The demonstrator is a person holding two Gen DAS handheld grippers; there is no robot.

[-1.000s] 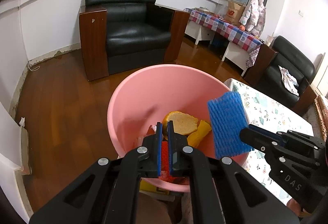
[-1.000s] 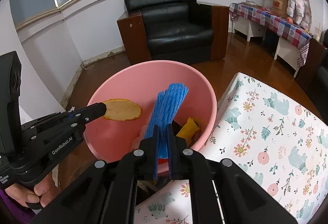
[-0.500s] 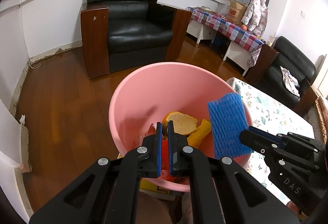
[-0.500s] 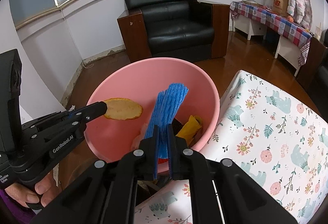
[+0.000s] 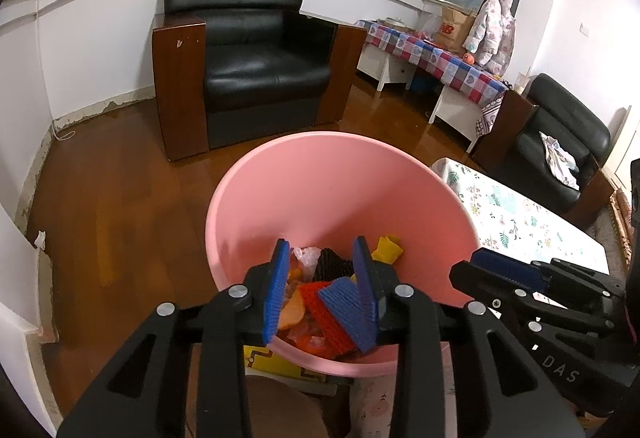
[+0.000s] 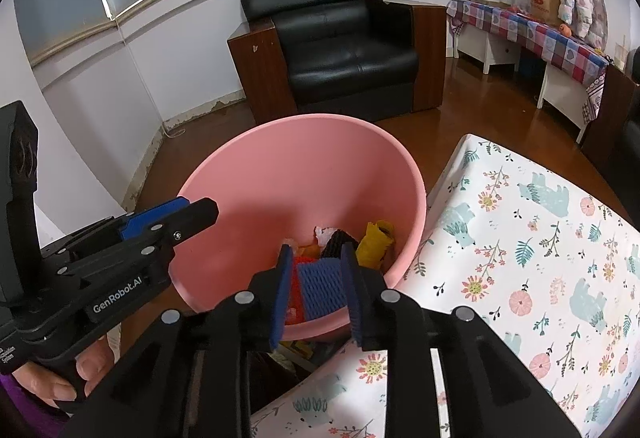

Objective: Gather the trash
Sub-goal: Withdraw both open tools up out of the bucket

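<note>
hovering over the pink basin, the left gripper and right gripper have just been opening; both jaws stand apart, gripping nothing. below them in the basin lie one blue foam net, one red net, one black net, and yellow scraps.

Pink basin of scraps beside floral-clothed table.

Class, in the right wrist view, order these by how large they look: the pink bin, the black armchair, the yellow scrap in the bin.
1. pink bin and black armchair: alike, and the bin is nearer, so unranked.
2. yellow scrap, clearly smallest.
</note>
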